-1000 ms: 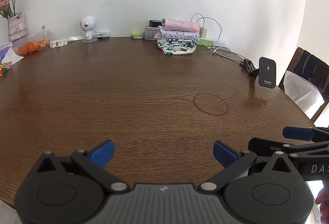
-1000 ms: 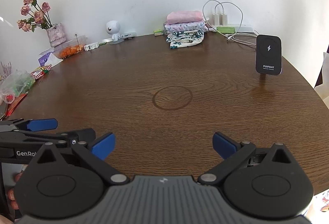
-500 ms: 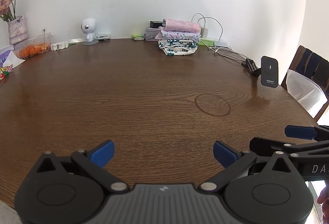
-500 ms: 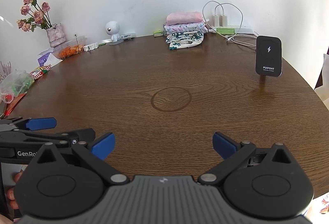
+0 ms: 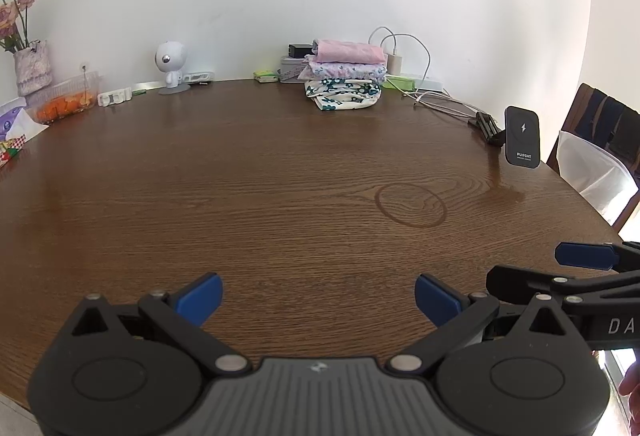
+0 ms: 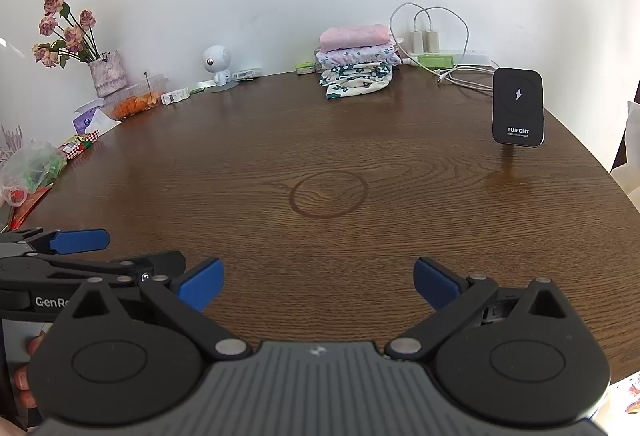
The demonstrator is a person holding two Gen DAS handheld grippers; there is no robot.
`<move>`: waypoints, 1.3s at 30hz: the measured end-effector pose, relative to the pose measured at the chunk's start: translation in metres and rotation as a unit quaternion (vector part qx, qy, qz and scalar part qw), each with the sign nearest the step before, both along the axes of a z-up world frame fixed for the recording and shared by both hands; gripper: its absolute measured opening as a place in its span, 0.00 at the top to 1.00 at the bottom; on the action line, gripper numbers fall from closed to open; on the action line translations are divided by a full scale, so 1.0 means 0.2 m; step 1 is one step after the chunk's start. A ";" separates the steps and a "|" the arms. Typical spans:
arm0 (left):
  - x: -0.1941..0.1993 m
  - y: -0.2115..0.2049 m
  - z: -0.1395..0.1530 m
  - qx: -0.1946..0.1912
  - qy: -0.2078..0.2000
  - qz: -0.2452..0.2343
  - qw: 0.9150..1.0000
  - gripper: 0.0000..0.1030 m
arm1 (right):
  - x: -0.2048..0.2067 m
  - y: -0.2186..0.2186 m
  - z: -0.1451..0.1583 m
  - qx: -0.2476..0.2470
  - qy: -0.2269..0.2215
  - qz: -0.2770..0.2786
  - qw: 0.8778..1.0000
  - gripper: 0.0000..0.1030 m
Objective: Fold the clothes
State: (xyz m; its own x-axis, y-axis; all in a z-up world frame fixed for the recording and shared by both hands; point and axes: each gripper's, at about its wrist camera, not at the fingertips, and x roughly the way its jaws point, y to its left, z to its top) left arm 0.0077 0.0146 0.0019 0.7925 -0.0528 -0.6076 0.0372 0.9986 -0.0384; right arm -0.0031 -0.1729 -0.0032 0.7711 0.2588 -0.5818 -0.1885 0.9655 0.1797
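I have my left gripper [image 5: 318,298] spread wide and empty over the round dark wooden table [image 5: 280,196]; my right gripper [image 6: 318,282] likewise (jaws apart); the stack of folded pink and floral clothes [image 5: 344,76] sits far ahead of both, by the wall.

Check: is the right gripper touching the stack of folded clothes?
Apart. The right wrist view shows the right gripper open over bare table, with the stack of folded clothes far off at the back edge by the wall.
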 end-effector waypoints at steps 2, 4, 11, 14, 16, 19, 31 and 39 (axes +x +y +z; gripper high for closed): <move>0.00 0.00 0.00 0.001 -0.001 -0.001 1.000 0.00 | 0.00 0.00 0.00 0.000 -0.001 -0.001 1.000 0.00; 0.00 -0.01 0.00 0.001 -0.001 -0.002 1.000 0.00 | -0.01 0.00 0.00 -0.001 -0.001 -0.002 1.000 0.00; 0.01 -0.02 0.00 0.001 -0.003 -0.008 1.000 0.00 | -0.01 -0.01 0.01 -0.004 -0.004 -0.006 1.000 0.00; 0.02 -0.02 0.00 0.002 -0.002 -0.010 1.000 0.00 | -0.01 -0.01 0.01 -0.004 -0.004 -0.008 1.000 0.00; 0.02 -0.03 0.00 0.002 -0.002 -0.011 1.000 0.00 | -0.01 -0.01 0.01 -0.004 -0.004 -0.009 1.000 0.00; 0.02 -0.03 0.00 0.004 -0.004 -0.011 1.000 0.01 | -0.01 -0.02 0.01 -0.004 -0.004 -0.009 1.000 0.00; 0.03 -0.03 0.01 0.007 -0.010 -0.011 1.000 0.01 | 0.00 -0.01 0.01 -0.005 -0.013 -0.005 1.000 0.00; 0.03 -0.02 0.01 0.006 -0.016 -0.010 1.000 0.01 | 0.01 -0.01 0.02 -0.008 -0.020 -0.002 1.000 0.00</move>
